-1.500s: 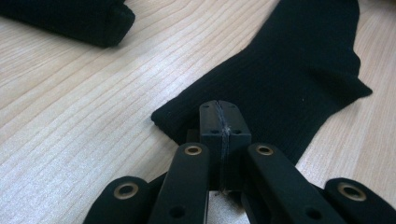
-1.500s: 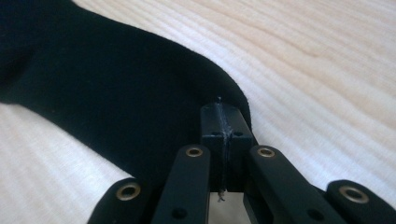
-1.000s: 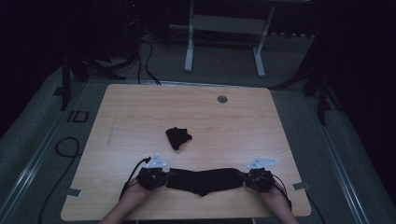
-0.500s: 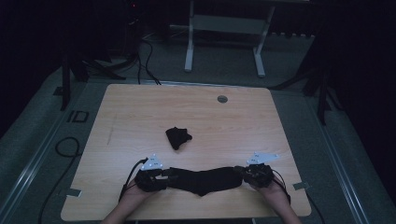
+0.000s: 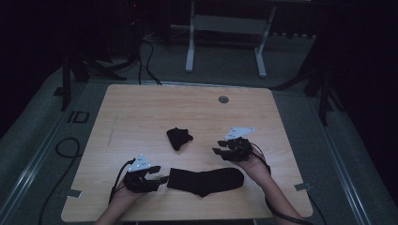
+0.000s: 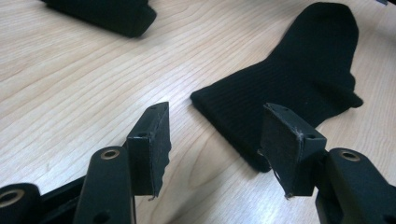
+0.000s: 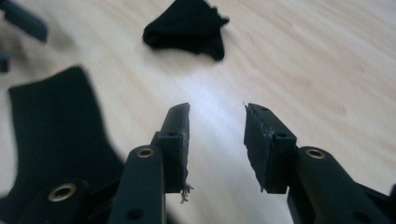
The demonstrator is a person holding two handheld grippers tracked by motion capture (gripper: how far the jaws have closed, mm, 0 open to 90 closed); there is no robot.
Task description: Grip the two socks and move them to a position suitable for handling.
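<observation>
A black sock [image 5: 206,180] lies flat near the table's front edge, stretched left to right; its cuff end [image 6: 243,126] points at my left gripper. A second black sock [image 5: 178,137], bunched up, rests near the table's middle and appears ahead in the right gripper view [image 7: 187,25]. My left gripper [image 5: 159,176] stands open just left of the flat sock's cuff, holding nothing [image 6: 215,135]. My right gripper [image 5: 217,147] is open above and right of the flat sock's toe, pointing toward the bunched sock, with bare wood between its jaws [image 7: 217,135].
The wooden table [image 5: 141,112] has a round grommet [image 5: 223,99] near its far edge. Cables [image 5: 65,150] trail on the floor to the left, and a white desk frame [image 5: 225,42] stands beyond the table. The surroundings are dark.
Both grippers let go of the flat sock, which now lies on the table. The right gripper lifted away toward the bunched sock; the left opened beside the cuff.
</observation>
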